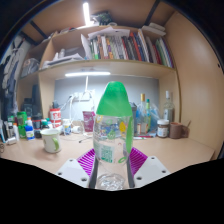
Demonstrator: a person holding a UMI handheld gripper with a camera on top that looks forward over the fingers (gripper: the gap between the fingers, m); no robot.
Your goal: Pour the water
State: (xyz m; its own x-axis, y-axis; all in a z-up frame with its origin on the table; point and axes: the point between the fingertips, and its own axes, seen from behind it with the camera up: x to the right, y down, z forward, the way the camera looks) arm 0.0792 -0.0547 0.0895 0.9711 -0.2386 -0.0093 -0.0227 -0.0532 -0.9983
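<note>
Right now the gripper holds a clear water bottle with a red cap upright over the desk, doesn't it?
Not quite: the gripper view shows the bottle's cap is green, not red. The rest holds: the gripper grips the clear water bottle upright over the desk.

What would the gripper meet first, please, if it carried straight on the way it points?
The gripper would meet nothing new: the green-topped bottle already stands between its fingers. Beyond it probably comes the cluttered desk, though depth is unclear.

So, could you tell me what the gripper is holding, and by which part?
The gripper holds a clear bottle with a green top, both pads pressing on its lower body.
</note>
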